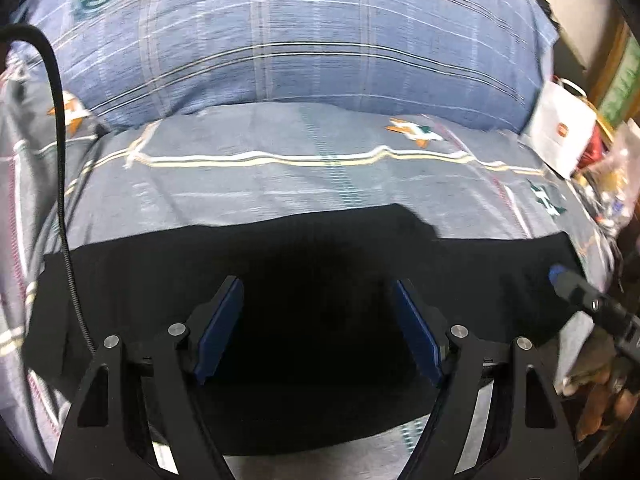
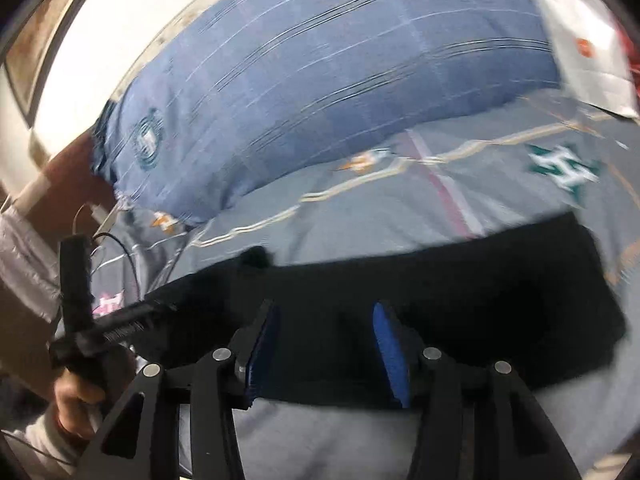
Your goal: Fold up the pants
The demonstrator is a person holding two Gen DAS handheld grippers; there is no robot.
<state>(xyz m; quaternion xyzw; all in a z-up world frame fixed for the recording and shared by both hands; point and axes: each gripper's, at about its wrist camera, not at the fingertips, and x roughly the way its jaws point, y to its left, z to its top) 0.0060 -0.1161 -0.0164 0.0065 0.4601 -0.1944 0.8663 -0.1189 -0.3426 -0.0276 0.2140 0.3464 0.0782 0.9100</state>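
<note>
Black pants [image 1: 304, 264] lie flat on the bed [image 1: 280, 184], a dark band across the grey patterned sheet, in front of the blue plaid pillow [image 1: 304, 40]. Left hand-held gripper [image 1: 318, 332] hovers over the cloth with its jaws wide and nothing between the pads. Right hand-held gripper [image 2: 326, 350] is narrower, also empty, over the near edge. Fabric looks soft, light and limp: my guess is it drapes and bunches rather than holding shape. Best pinched at an edge or corner, both layers, one gripper per end, lifted evenly. Blur hides the seams and waistband.
</note>
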